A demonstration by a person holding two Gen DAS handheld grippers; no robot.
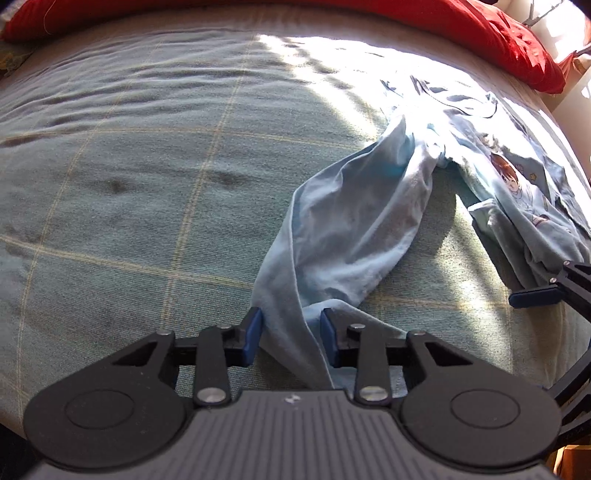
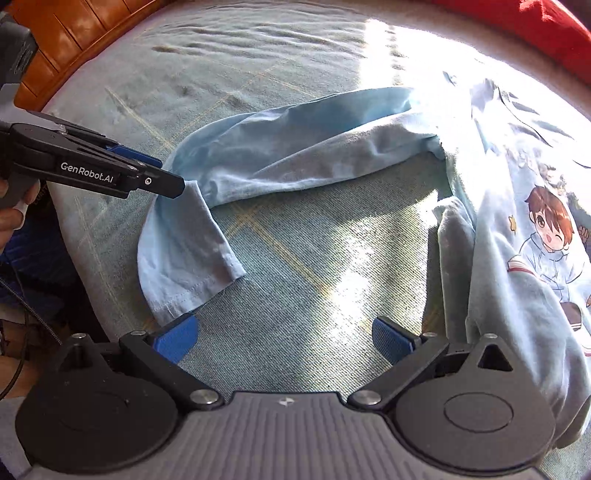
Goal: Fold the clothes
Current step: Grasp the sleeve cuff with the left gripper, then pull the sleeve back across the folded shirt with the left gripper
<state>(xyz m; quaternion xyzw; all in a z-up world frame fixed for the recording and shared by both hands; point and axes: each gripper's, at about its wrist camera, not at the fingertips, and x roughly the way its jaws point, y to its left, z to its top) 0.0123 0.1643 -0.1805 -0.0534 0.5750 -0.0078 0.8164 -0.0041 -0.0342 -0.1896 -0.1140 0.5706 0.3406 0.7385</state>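
A light blue long-sleeved shirt (image 1: 517,184) with a cartoon child print lies on the right side of the bed (image 2: 517,258). Its sleeve (image 1: 351,229) stretches away from the body toward my left gripper (image 1: 291,332), whose jaws stand narrow with the sleeve bunched between the blue pads. In the right wrist view the left gripper (image 2: 166,182) pinches the sleeve (image 2: 295,147) into a small peak, and the cuff (image 2: 184,273) droops below it. My right gripper (image 2: 284,338) is wide open over bare bed cover, between the cuff and the shirt's hem.
The bed has a grey-green checked cover (image 1: 147,184) with sunlight across its far right part. A red blanket (image 1: 480,29) lies along the far edge. A wooden board (image 2: 74,29) runs at the upper left. A person's hand (image 2: 11,218) holds the left gripper.
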